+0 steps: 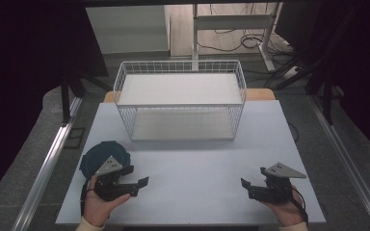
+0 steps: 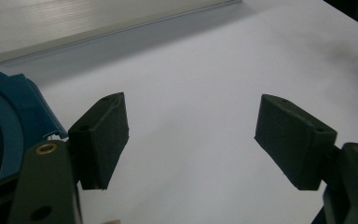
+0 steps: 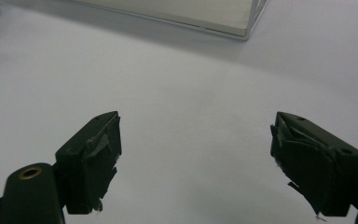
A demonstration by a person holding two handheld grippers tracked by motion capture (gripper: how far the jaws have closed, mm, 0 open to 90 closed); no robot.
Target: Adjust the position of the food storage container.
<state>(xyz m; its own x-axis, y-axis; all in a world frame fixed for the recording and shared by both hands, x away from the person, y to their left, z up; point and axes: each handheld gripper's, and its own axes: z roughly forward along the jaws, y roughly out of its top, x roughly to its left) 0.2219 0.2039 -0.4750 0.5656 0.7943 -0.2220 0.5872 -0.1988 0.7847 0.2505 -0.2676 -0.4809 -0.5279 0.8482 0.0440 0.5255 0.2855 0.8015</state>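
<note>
Both the left tongs and the right tongs stood apart, holding nothing, near the tabletop's front edge. Bare surface lay between them and the wire basket. The blue plate sat by the left edge.

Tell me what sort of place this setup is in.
Most likely a lab or workshop recording station, not a home. A white table holds just a wire rack and a blue plate; metal rails flank it, and cables trail over the floor behind.

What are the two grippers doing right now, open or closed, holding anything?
Left gripper: open, holding nothing, beside the round dark blue plastic lid.
Right gripper: open, holding nothing, over the bare white table.
</note>
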